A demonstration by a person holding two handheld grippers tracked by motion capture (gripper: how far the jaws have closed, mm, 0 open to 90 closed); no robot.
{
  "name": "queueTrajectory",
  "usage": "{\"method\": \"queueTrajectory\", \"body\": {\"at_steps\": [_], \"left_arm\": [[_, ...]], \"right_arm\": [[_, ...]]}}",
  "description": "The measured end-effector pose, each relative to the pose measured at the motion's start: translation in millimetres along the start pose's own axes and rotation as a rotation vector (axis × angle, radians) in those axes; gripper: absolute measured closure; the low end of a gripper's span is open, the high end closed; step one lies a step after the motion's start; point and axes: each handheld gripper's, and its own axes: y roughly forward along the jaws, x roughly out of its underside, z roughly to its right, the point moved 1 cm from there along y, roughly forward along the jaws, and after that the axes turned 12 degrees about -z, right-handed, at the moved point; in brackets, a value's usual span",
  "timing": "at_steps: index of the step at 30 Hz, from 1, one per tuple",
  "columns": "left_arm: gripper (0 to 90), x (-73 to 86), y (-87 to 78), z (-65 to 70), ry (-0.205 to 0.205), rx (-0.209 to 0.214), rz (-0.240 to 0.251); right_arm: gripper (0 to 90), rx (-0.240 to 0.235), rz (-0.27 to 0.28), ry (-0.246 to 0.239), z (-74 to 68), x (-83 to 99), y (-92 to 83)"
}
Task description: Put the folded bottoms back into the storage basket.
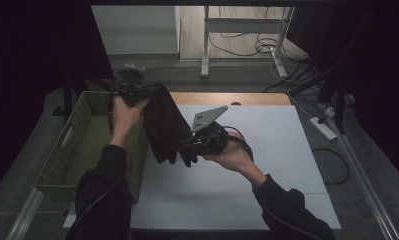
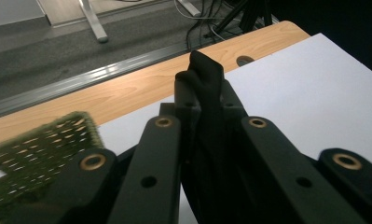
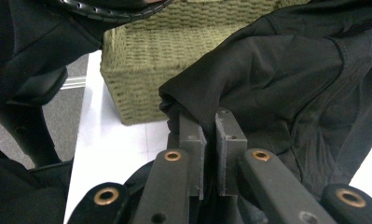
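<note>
Fingers of left gripper (image 1: 133, 91) and right gripper (image 1: 189, 147) both clamp the black garment (image 1: 162, 122), centre-left, beside the green woven basket (image 1: 67, 150).

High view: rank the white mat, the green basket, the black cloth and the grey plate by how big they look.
1. white mat
2. green basket
3. black cloth, held up nearer the camera, so it may look larger than it is
4. grey plate

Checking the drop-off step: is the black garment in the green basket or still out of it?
Out: the black garment hangs between left gripper and right gripper, beside the green basket.
</note>
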Motion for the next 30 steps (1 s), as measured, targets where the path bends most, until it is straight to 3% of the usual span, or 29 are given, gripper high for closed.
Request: {"method": "queueTrajectory", "body": {"at_steps": [14, 21, 30], "left_arm": [[82.6, 7.2, -45.0, -25.9, -0.033, -0.021, 0.067], [82.6, 11.0, -67.6, -40.3, -0.042, -0.059, 0.073], [82.6, 16.1, -89.5, -55.9, -0.07, -0.079, 0.109]], "right_arm": [[84.5, -0.015, 0.037, -0.06, -8.0, -37.8, 11.2], [84.5, -0.02, 0.053, -0.081, -10.2, -54.8, 19.8], [84.4, -0.036, 0.084, -0.109, -13.9, -76.6, 35.3]]}}
